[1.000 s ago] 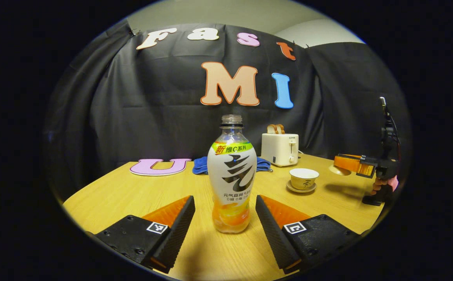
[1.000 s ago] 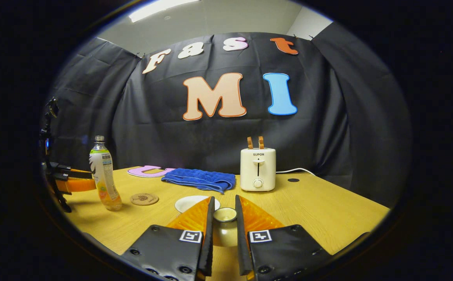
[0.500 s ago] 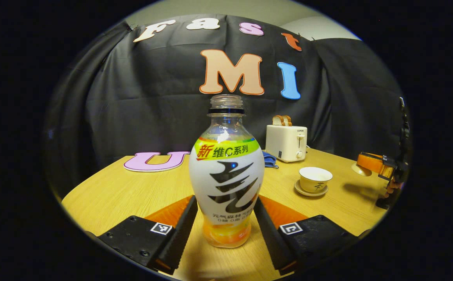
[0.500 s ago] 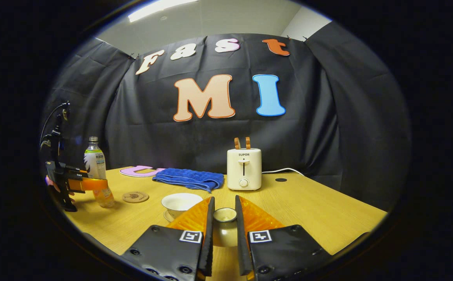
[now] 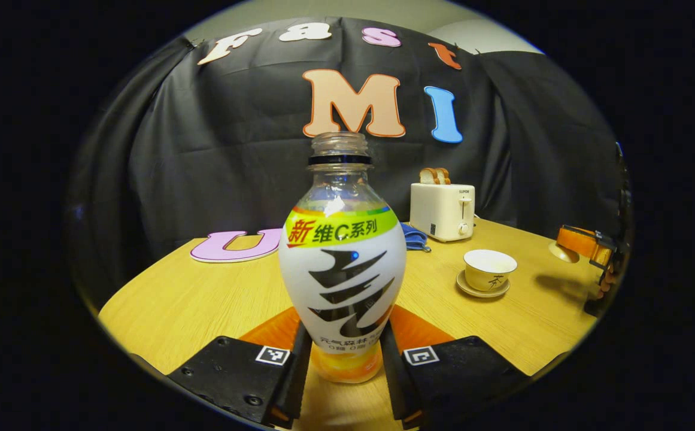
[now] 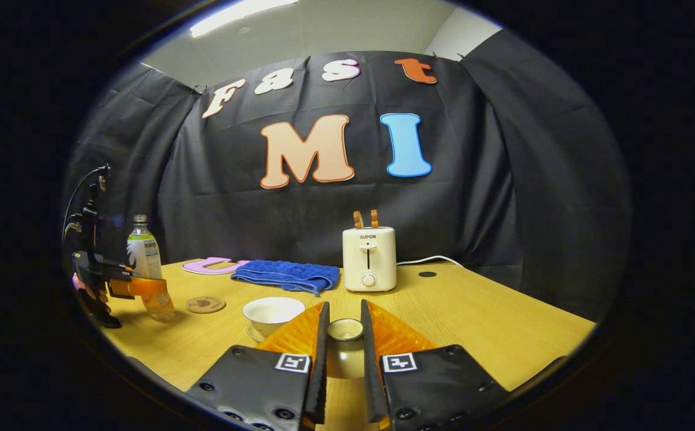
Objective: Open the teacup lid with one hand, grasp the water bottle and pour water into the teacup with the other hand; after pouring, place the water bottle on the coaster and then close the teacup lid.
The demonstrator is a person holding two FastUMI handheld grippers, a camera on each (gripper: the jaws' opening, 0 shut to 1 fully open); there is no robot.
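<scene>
An uncapped water bottle with a white label and orange drink stands upright on the wooden table. My left gripper is shut on its lower body, a finger pressed to each side. Farther right, the open teacup sits on its saucer. My right gripper is shut on the knob of the teacup lid, holding it above the table, right of the teacup. A round coaster lies between the bottle and the cup. The left gripper appears at the far left of the right gripper view.
A white toaster holding toast stands at the back of the table, with a folded blue cloth to its left. The right gripper, held by a hand, hovers at the table's right edge in the left gripper view.
My left gripper moved forward around the bottle and its fingers closed onto the bottle's sides. My right gripper drifted a little to the right, still holding the lid.
</scene>
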